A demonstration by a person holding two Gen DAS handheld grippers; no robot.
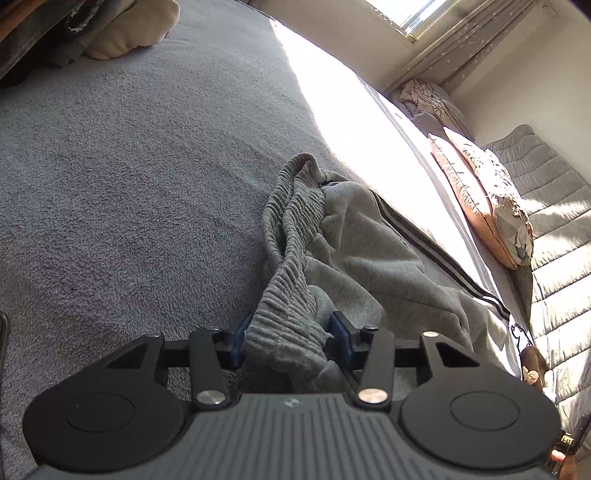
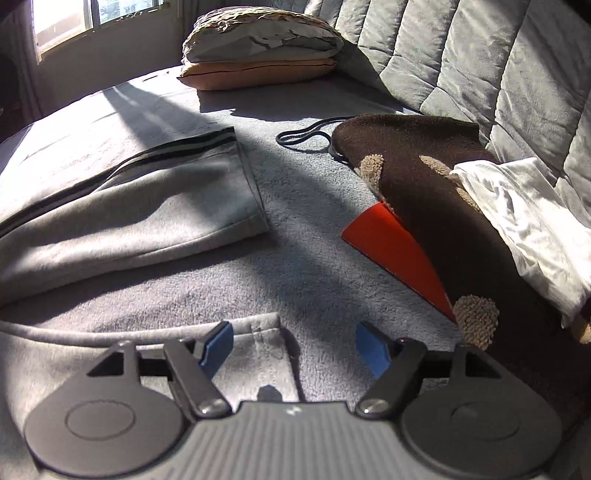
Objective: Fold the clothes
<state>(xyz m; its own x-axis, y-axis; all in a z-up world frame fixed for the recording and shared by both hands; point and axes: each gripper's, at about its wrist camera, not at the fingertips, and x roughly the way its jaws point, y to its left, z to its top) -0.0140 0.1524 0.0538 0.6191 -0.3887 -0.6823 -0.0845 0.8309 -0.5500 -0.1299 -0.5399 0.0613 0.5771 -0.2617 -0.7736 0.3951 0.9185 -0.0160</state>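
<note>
One pair of grey sweatpants (image 1: 354, 251) lies on the one grey blanket (image 1: 129, 166), showing two leg ends (image 2: 236, 192) in the right wrist view. Two pillows (image 2: 258, 55) are stacked by the quilted backrest (image 2: 480, 55), with one brown spotted cloth (image 2: 424, 177), one white cloth (image 2: 524, 221), one red sheet (image 2: 388, 243) and one black cord (image 2: 306, 136). There are two grippers, left gripper (image 1: 290, 338) and right gripper (image 2: 291, 347), and a heap of perhaps two or three garments (image 1: 110, 33) at the far corner.

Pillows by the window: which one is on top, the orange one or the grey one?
The grey pillow is on top. It looks wrinkly and patchy, and it lies flat on the smooth orange pillow, which peeks out underneath.
</note>
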